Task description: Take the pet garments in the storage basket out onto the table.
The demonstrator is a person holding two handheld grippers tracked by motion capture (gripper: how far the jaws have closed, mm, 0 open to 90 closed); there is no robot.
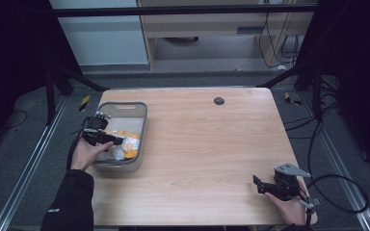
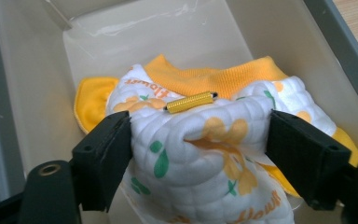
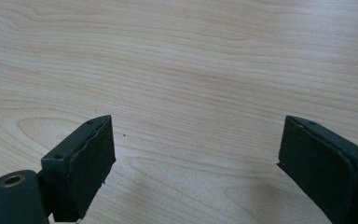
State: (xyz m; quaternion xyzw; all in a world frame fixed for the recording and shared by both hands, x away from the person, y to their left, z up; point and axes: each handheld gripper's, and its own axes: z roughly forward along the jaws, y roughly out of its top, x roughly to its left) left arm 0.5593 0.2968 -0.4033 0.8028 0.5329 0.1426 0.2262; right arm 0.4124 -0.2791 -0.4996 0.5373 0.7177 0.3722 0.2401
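A small white quilted garment (image 2: pixel 205 154) with orange trim and an orange-and-green flower print lies bunched in a grey bin (image 2: pixel 28 70). A short yellow coiled piece (image 2: pixel 189 102) rests on top of it. My left gripper (image 2: pixel 199 126) reaches into the bin (image 1: pixel 123 105), open, with its jaws on either side of a fold of the garment (image 1: pixel 127 144) and touching it. In the high view the left gripper (image 1: pixel 113 140) hangs over the bin's left part. My right gripper (image 1: pixel 260 185) stands open over bare wood at the front right; nothing lies between the right gripper (image 3: pixel 196 122) jaws.
The bin stands at the left edge of the wooden table (image 1: pixel 197 144). A black round cap (image 1: pixel 218 100) sits in the tabletop near the far edge. Black frame bars and cables surround the table.
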